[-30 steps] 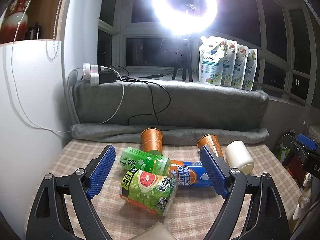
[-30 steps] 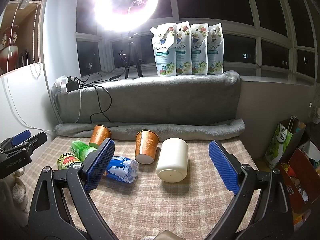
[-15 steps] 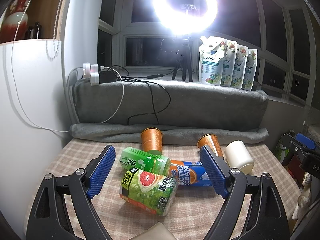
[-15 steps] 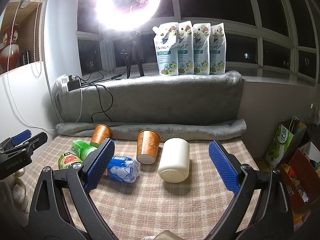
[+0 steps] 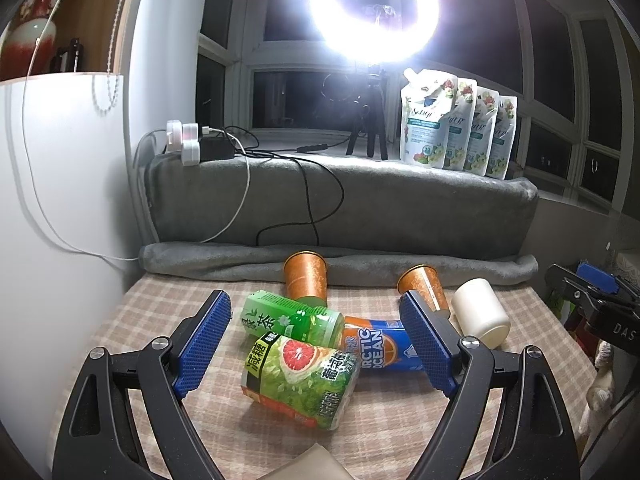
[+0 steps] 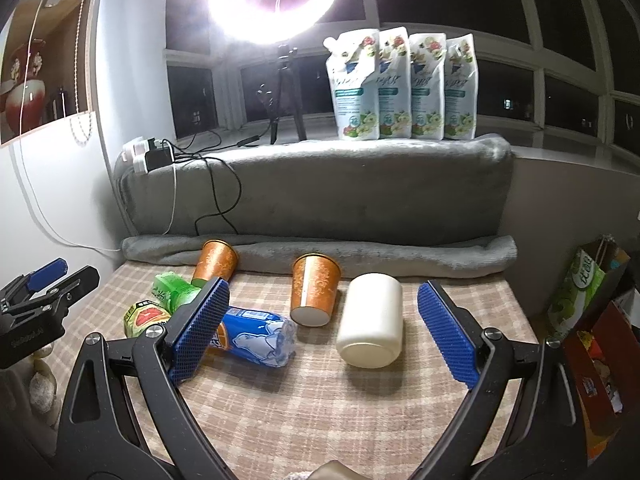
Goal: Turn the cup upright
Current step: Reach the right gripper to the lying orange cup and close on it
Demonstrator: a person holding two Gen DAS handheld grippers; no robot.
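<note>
A cream cup [image 6: 371, 320] lies on its side on the checked tablecloth, its flat end toward me; it also shows in the left wrist view [image 5: 480, 312]. Two orange paper cups lie tipped near the grey blanket roll: one [image 6: 314, 290] left of the cream cup, one [image 6: 214, 262] further left. My right gripper [image 6: 322, 330] is open and empty, its jaws standing on either side of the orange cup and the cream cup, short of them. My left gripper [image 5: 316, 344] is open and empty over the bottles.
A green tea bottle [image 5: 292, 318], a grapefruit drink can [image 5: 300, 376] and a blue Arctic Ocean bottle [image 5: 380, 344] lie in a heap at the left. A grey blanket roll [image 6: 320, 256] borders the far table edge. Bags [image 6: 588, 292] stand off the right edge.
The right gripper has crept slightly forward and to the left. The left gripper has barely moved. No object has shifted.
</note>
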